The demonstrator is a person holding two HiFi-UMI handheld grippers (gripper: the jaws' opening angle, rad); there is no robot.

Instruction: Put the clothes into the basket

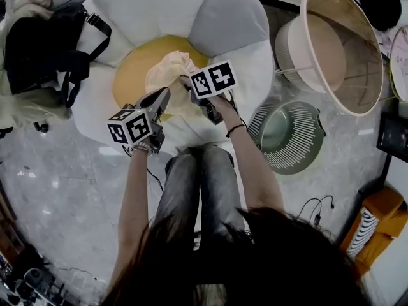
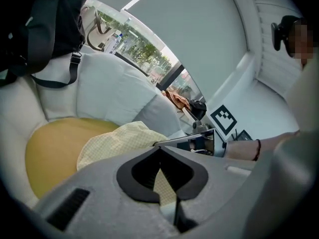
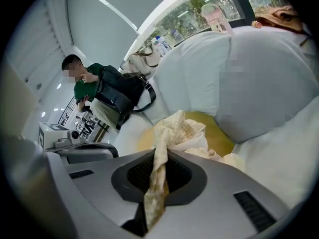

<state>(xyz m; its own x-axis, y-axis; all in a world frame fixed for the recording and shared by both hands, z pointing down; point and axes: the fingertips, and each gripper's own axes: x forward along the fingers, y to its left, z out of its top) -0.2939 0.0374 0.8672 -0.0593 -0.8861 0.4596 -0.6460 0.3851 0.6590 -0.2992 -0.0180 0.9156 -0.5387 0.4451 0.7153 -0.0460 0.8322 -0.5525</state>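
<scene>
Head view shows the yellow checked garment (image 1: pixel 171 69) bunched on the yellow cushion (image 1: pixel 134 65), toward the cushion's front right part. It looks thin, light and very soft, so I judge it will sag and trail when it is raised. A gathered fold gives a safer hold than a loose edge. The left hand-held gripper (image 1: pixel 160 99) is clenched on a fold at the cushion's front. The right hand-held gripper (image 1: pixel 191 85) pinches a twisted strand just beside it. The basket (image 1: pixel 370 56) stands well apart, to the right of the cushion.
</scene>
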